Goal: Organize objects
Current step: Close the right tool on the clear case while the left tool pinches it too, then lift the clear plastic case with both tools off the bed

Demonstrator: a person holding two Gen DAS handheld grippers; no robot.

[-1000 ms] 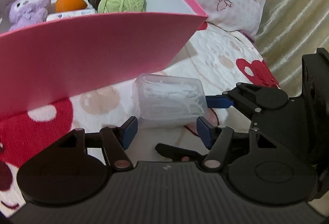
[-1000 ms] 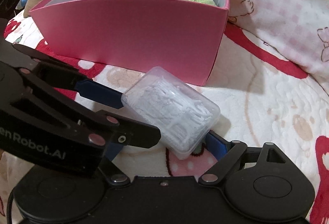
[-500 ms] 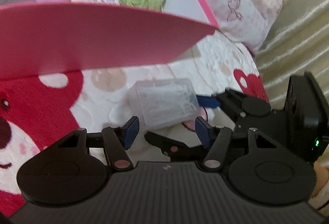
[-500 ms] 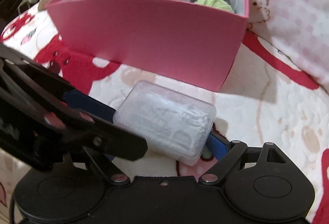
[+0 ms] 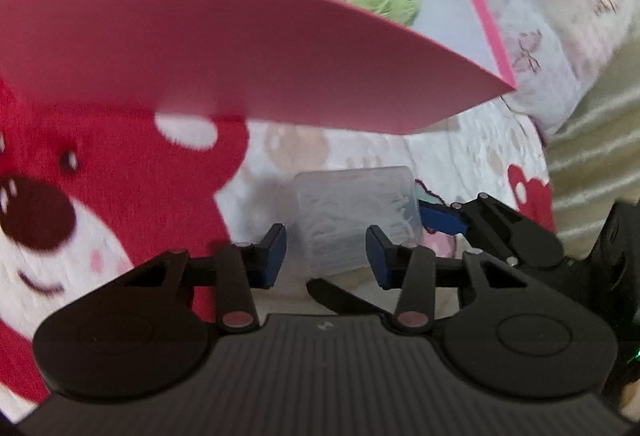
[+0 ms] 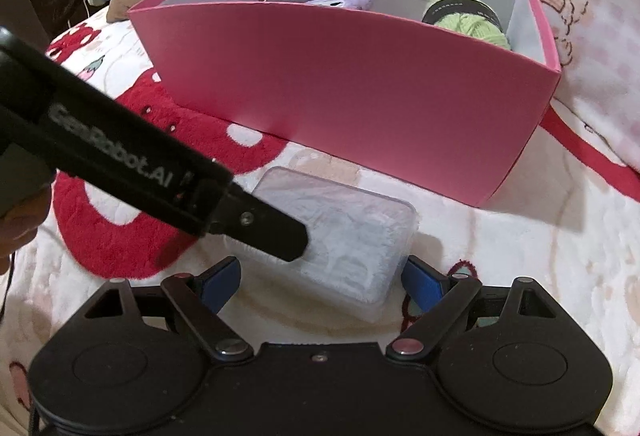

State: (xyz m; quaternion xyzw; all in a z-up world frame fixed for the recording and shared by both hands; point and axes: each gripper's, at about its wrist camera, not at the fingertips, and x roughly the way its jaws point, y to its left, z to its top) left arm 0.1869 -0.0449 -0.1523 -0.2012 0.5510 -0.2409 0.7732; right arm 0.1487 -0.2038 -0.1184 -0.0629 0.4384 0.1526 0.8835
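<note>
Sitting on the bedspread (image 6: 520,276) just in front of the pink box (image 6: 360,84): clear plastic case (image 6: 352,240), not lifted. Right gripper (image 6: 320,278) straddles it, jaws wide, no contact visible; left gripper (image 5: 326,250) spread and empty. Risk: slick case on soft fabric could tilt and squirt out if the pads close off-centre.
</note>
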